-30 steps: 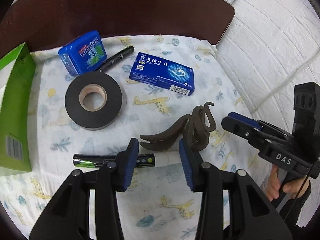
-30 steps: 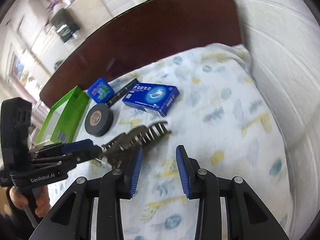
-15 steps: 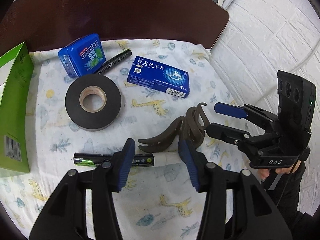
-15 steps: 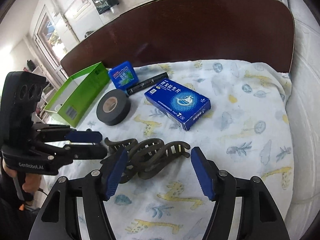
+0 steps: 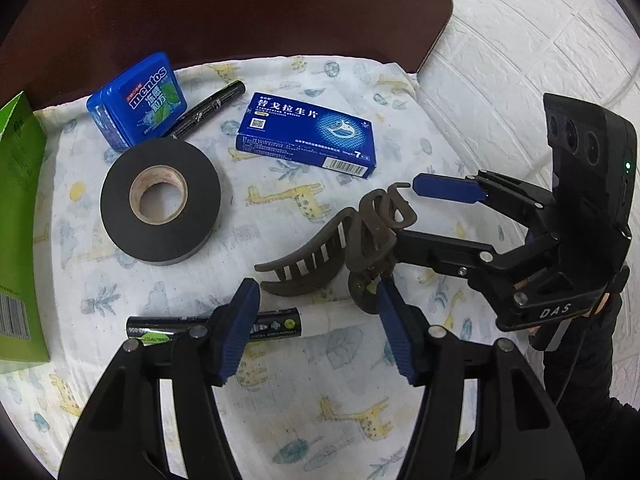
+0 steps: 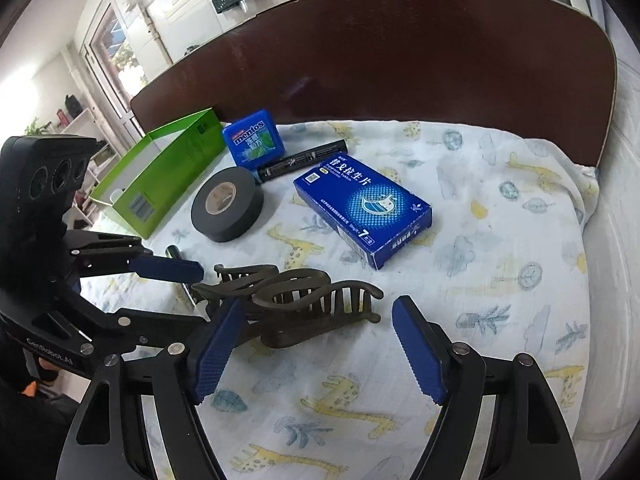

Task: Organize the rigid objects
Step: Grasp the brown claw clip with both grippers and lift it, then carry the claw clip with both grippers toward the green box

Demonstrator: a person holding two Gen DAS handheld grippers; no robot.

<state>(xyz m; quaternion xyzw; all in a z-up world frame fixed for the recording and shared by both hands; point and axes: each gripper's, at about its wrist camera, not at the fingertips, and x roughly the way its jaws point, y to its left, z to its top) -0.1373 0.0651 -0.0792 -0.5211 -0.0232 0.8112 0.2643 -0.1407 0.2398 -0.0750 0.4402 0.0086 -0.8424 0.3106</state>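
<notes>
A brown hair claw lies on the animal-print cloth. My left gripper is just short of it. Its jaws are opening, and the right pad sits beside the claw's hinge without pressing. My right gripper comes at the claw from the other end. Its jaws are also opening, and the claw's handle lies loose between the wide pads. A black-and-green battery lies under my left finger.
A black tape roll, a blue Mentos tin, a black marker and a blue medicine carton lie farther back. An open green box stands at the left edge. A dark headboard closes the back, and a white wall is on the right.
Both pairs of jaws have spread wider. The left gripper has let go of the hair claw, which now rests on the cloth. The right gripper rolled level and closed in around it.
</notes>
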